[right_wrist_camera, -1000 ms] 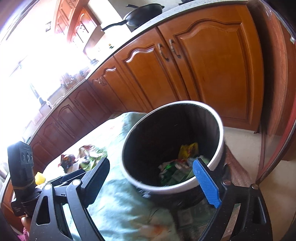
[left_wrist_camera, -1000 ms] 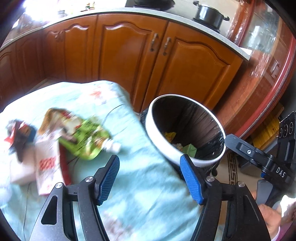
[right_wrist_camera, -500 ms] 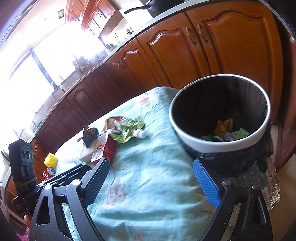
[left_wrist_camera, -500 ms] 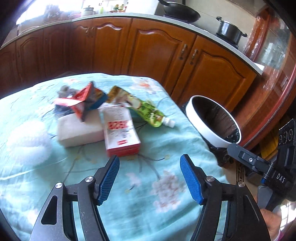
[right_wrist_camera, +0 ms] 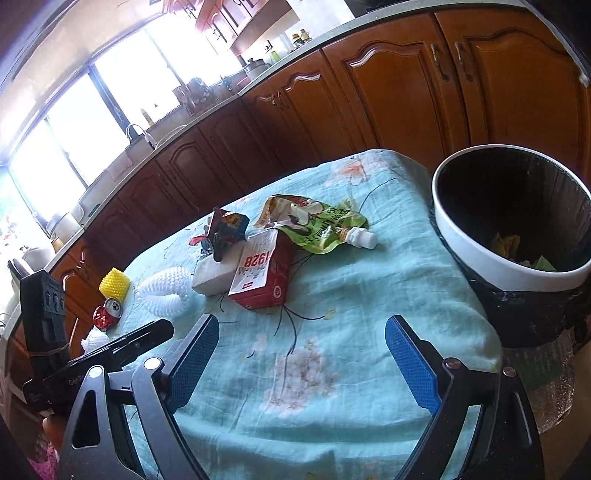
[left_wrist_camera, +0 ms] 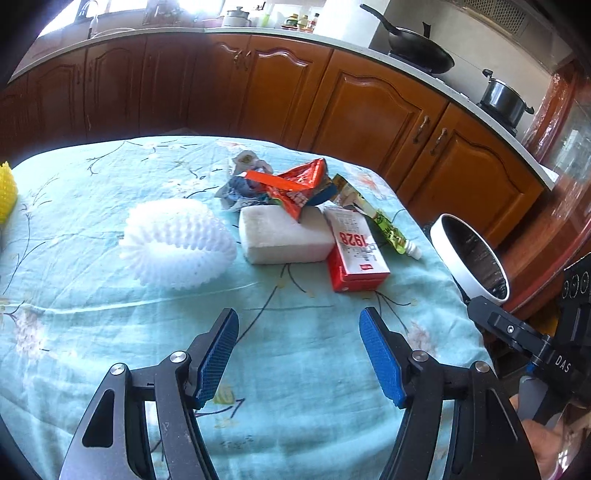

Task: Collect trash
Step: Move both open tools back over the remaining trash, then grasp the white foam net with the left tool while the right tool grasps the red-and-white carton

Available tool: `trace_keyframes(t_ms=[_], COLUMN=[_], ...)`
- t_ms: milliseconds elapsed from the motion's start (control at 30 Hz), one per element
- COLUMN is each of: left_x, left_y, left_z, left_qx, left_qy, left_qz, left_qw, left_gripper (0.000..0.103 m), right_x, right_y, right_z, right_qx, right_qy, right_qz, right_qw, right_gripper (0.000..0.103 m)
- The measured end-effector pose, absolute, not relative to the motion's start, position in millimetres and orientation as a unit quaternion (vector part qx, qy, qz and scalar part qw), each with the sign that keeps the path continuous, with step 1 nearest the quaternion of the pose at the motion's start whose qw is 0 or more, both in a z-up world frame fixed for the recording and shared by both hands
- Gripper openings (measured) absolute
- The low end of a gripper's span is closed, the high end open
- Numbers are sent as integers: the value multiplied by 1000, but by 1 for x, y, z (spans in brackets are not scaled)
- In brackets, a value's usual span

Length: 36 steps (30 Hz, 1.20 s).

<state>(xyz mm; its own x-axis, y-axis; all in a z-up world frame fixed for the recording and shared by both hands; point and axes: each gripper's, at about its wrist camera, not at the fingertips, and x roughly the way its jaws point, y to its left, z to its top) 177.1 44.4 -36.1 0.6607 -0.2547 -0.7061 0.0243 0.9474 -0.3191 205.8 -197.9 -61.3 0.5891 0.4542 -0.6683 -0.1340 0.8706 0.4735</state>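
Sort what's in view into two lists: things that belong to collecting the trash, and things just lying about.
For the job: red carton, green spout pouch, red snack wrapper, white foam block, white foam net, crushed can, bin.

Lying about: wok, pot, counter bottles.

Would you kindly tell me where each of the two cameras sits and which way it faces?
Left wrist: on the left tool, aimed down across the table at the red carton and white foam net; its open blue fingers show, with the right tool and a hand at right.
Right wrist: on the right tool, aimed at the same pile and into the trash bin; the left tool shows at left.
Shared: carton, foam block, green pouch, bin.
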Motion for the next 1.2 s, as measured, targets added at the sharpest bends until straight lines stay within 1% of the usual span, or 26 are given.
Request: trace_keyframes(t_ms=[400,500,667,800,833,867,900,933,967,1000,1033,1067,1100,1200], left_x=[172,179,193,205,209,212,214,218,219,220,221,220,220,214], left_y=[96,105,118,118,118,118,118,116,115,114,114,113,112,111], left_z=[-34,-33,-41,-52,-54,-56,-59,-63,-65,-67,-69,-69,-68,-64], left_qx=[-166,-170,-172,-161,-159,-159,-158,-156,-154,-151,-148,-145,-142,-145], left_qy=[394,392,400,406,407,408,410,415,419,421,421,420,418,410], left_qz=[-19,-6,13,25,28,28,26,23,20,19,18,18,16,9], left_qw=[904,904,900,899,899,899,898,896,895,894,895,896,897,900], left_gripper=[68,70,70,68,66,58,47,41,30,23,21,16,12,11], right_x=[228,237,253,268,271,275,278,280,283,286,288,289,290,288], right_y=[-159,-148,-132,-123,-120,-118,-114,-111,-107,-104,-101,-99,-96,-97], right_z=[-62,-64,-70,-78,-80,-82,-85,-87,-91,-94,-97,-99,-102,-101], right_qx=[161,152,139,130,128,125,119,115,111,107,99,93,85,79], right_qy=[431,433,441,450,452,454,457,459,464,467,471,473,476,472], right_qz=[194,199,205,206,205,205,203,202,201,201,198,195,190,187], right_qw=[866,866,863,859,859,858,858,857,856,855,854,854,854,858], right_gripper=[93,93,93,92,92,92,90,87,85,81,76,72,60,59])
